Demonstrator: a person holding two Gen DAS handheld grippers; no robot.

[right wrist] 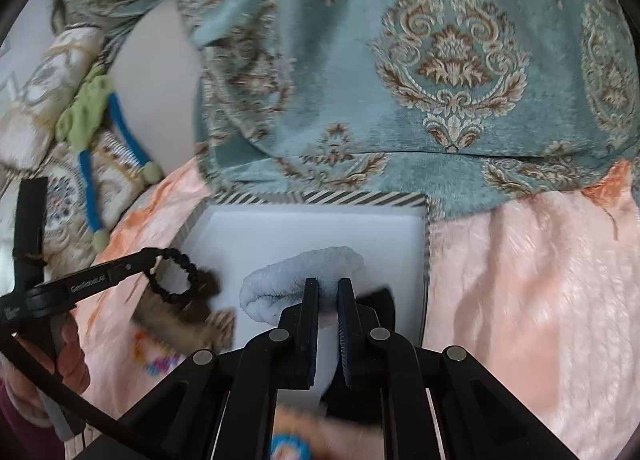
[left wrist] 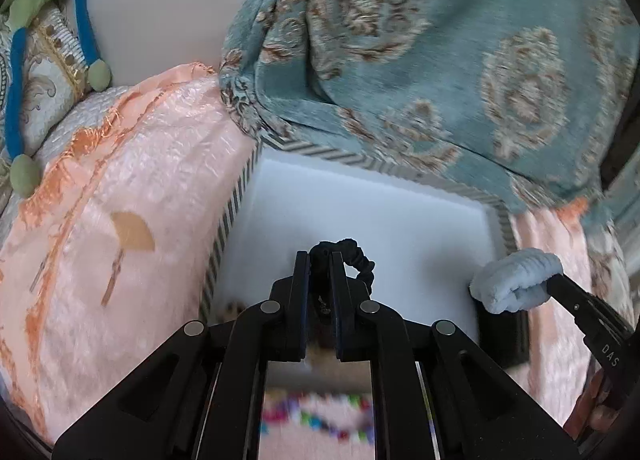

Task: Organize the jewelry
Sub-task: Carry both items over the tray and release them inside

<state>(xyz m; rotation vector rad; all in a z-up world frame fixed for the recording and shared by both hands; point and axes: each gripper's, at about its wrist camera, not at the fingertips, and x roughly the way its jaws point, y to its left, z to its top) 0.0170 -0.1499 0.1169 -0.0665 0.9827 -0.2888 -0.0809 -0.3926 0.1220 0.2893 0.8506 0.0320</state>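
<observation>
- I am gripping a black scrunchie [left wrist: 352, 260] in my left gripper [left wrist: 320, 256]; its jaws are standing narrow, pinched on the fabric, and the loop is bulging out past the tips to the right.
- In the right wrist view the same black scrunchie [right wrist: 176, 278] is hanging as an open ring off the left gripper [right wrist: 154, 258], over the left edge of the box.
- I am gripping a pale blue fluffy scrunchie [right wrist: 300, 280] in my right gripper [right wrist: 328, 286]; its jaws are nearly together, clamped on the near side of it.
- Both scrunchies are hanging above a white box with a striped rim [left wrist: 360, 203], the black one near the middle, the pale blue scrunchie [left wrist: 516, 280] at the right-hand side.
- The box is sitting on a pink bedspread [left wrist: 120, 219], just below a teal patterned cushion [left wrist: 440, 59].
- Bright multicoloured beads [left wrist: 316, 416] are showing under my left gripper, too blurred to identify.
- A dark flat item [left wrist: 506, 336] is lying at the box's near right corner; I cannot tell what it is.
- A blue and green soft toy [left wrist: 86, 19] is lying far left, well apart.
</observation>
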